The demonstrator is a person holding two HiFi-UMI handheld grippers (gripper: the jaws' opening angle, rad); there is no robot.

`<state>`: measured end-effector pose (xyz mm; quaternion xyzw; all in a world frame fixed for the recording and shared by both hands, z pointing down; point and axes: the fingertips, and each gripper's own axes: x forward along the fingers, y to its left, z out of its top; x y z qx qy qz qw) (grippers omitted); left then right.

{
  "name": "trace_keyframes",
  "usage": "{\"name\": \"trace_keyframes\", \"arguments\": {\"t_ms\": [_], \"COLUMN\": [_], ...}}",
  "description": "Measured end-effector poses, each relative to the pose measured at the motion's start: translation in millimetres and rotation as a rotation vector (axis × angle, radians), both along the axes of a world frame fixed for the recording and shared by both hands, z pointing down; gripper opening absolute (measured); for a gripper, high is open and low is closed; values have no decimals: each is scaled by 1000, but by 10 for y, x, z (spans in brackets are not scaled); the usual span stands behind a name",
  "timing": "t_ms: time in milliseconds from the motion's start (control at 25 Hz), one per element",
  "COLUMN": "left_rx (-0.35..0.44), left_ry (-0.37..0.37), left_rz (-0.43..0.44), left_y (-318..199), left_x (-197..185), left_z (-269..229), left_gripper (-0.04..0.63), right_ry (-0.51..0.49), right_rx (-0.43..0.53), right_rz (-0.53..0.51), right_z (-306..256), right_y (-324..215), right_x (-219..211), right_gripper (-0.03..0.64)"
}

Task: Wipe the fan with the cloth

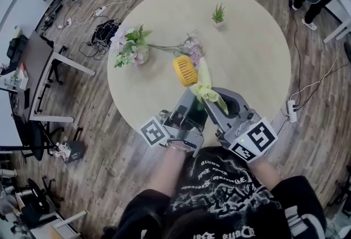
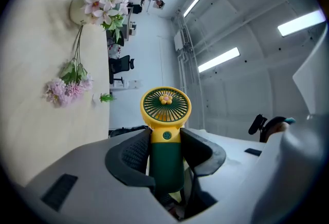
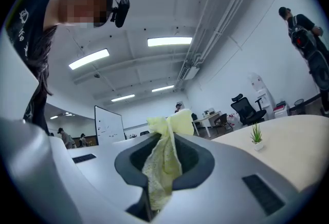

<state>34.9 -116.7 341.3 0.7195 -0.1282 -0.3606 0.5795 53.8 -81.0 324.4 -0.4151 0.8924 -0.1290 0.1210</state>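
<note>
Left gripper (image 2: 165, 155): fan (image 2: 165, 109) | right gripper (image 3: 162, 159): cloth (image 3: 165, 164) | 2 flower bunches (image 1: 132, 47), plant (image 1: 218, 14) beyond

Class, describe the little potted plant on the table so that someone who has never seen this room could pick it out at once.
Find the big round pale table on the wooden floor. Near its far edge from the person stands the potted plant, alone. Unlike the flower vase and the loose pink sprig, it is tiny, spiky, all green, in a white pot.
</note>
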Motion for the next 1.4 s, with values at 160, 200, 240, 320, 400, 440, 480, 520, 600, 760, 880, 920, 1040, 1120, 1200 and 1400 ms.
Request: {"name": "trace_keyframes", "arguments": {"t_ms": [160,200,240,320,400,440,480,520,600,760,880,920,1040,1120,1200,1400], "left_rx": [-9,0,8,15,11,9,9,12,25,48,47,43,61,93,113,128], "left_ry": [50,44,42,73,112,122,127,129,113,95,160,193,252,218,163,99], "left_rz": [48,64,81,119,139,143,147,151,161,162,107,83,59,90,130,183], "left_y": [59,65,74,98,104,101,99,103,133,158,77,48,32,64,97,124], "left_x": [67,71,77,85,80,75,70,67,77,60,-54,-97,-164,-125,-52,15], "left_z": [-5,-13,-29,-78,-123,-138,-152,-165,-170,-150,-175,-189,-261,-309,-323,-341], "left_gripper": [195,195,195,195,195,195,195,195,195,195,195,195,195,195,195,195], "right_ry": [-44,-49,-53,-62,-69,-73,-81,-91,-101,-85,-82,-85,-101,-111,-120,-55], "right_rx": [-1,-2,0,9,17,19,17,12,-9,-44,-70,-80,-79,-45,-5,62], "right_rz": [12,8,4,-1,0,1,2,3,9,-2,-43,-64,-108,-100,-81,-74], "right_z": [-49,-52,-61,-103,-154,-173,-185,-190,-163,-94,-56,-39,-27,-100,-224,-415], "right_y": [-56,-49,-43,-50,-84,-103,-119,-133,-159,-177,-178,-160,-64,-54,-99,-134], "right_x": [66,69,73,82,81,78,76,77,94,88,16,-7,-40,-22,-2,-5], "right_gripper": [49,49,49,49,49,49,49,49,48,48,46,46,46,46,46,46]}}
